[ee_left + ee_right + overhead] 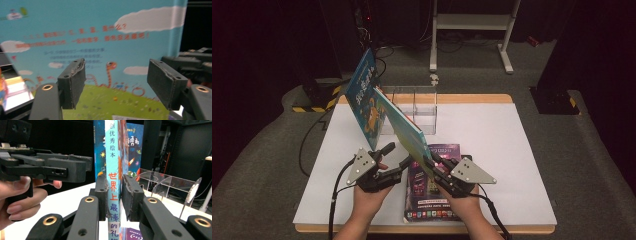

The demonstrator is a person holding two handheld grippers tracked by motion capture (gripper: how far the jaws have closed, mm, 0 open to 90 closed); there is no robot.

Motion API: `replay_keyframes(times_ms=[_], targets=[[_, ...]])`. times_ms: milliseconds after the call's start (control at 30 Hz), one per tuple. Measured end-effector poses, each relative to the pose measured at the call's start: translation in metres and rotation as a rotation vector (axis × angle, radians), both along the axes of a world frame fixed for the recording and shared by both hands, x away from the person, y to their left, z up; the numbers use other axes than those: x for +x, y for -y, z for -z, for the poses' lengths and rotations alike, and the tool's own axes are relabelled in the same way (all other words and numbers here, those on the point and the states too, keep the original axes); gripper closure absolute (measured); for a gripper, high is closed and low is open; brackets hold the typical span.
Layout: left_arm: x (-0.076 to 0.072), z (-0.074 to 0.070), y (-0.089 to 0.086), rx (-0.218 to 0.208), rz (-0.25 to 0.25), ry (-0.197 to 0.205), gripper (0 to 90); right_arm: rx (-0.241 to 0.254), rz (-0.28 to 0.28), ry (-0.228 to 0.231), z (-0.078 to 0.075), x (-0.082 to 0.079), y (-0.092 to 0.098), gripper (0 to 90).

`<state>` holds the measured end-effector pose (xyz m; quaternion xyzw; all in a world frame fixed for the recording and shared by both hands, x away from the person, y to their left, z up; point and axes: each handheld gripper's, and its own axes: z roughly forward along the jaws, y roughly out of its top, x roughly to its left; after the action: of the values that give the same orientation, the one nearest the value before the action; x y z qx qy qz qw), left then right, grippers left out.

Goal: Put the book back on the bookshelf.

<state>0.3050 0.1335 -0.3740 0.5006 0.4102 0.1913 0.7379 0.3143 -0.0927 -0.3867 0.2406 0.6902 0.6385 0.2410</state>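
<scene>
A dark room — grey carpet floor, a white frame stand behind the table.

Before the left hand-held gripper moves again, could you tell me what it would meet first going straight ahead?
Probably the light-blue picture book's back cover, facing the open left hand-held gripper; depth is unclear.

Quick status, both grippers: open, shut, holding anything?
Left gripper: open, nothing between its pads, beside the light-blue book.
Right gripper: shut on the light-blue book's spine, holding it upright.
</scene>
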Motion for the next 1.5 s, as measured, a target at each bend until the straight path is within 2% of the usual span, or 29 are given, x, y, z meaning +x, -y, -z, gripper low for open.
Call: replay_keyframes(times_ms=[167, 267, 467, 667, 933, 1033, 1133, 1167, 1267, 1300, 1400, 1433, 1500], targets=[[-0.006, -0.006, 0.003, -0.04, 0.056, 0.001, 26.7, 0.009, -0.004, -0.01, 0.001, -0.002, -0.001, 74.4], [-0.009, -0.014, 0.008, -0.058, 0.067, 0.011, 24.4, 0.012, -0.009, -0.006, 0.002, -0.002, -0.002, 74.0], [-0.009, -0.021, 0.019, -0.035, 0.06, 0.014, 20.4, 0.014, -0.02, -0.012, 0.004, -0.005, -0.004, 73.3], [-0.009, -0.021, 0.026, -0.036, 0.06, 0.003, 20.3, -0.001, -0.029, -0.004, 0.005, -0.007, -0.007, 73.1], [-0.008, -0.022, 0.03, -0.016, 0.02, -0.003, 19.5, -0.004, -0.038, -0.008, 0.005, -0.007, -0.007, 71.9], [-0.008, -0.022, 0.031, -0.01, -0.001, -0.002, 19.2, -0.006, -0.068, -0.057, 0.008, -0.006, -0.001, 66.8], [-0.008, -0.022, 0.031, -0.013, -0.018, -0.005, 19.2, -0.023, -0.098, -0.086, 0.018, -0.006, 0.01, 65.0], [-0.008, -0.022, 0.032, -0.017, -0.028, -0.004, 19.0, -0.041, -0.115, -0.12, 0.026, -0.005, 0.017, 65.0], [-0.007, -0.022, 0.034, -0.012, -0.061, -0.002, 18.6, -0.057, -0.132, -0.144, 0.031, -0.003, 0.02, 67.6], [-0.006, -0.022, 0.036, -0.016, -0.08, -0.003, 18.2, -0.071, -0.14, -0.153, 0.034, -0.003, 0.021, 71.3], [-0.006, -0.021, 0.04, -0.006, -0.119, 0.0, 14.8, -0.096, -0.121, -0.115, 0.036, -0.007, 0.019, 73.8], [-0.006, -0.021, 0.04, -0.004, -0.125, 0.002, 14.7, -0.115, -0.129, -0.099, 0.036, -0.01, 0.016, 74.5], [-0.005, -0.02, 0.04, 0.001, -0.131, 0.001, 14.7, -0.119, -0.146, -0.095, 0.037, -0.012, 0.012, 74.6]])
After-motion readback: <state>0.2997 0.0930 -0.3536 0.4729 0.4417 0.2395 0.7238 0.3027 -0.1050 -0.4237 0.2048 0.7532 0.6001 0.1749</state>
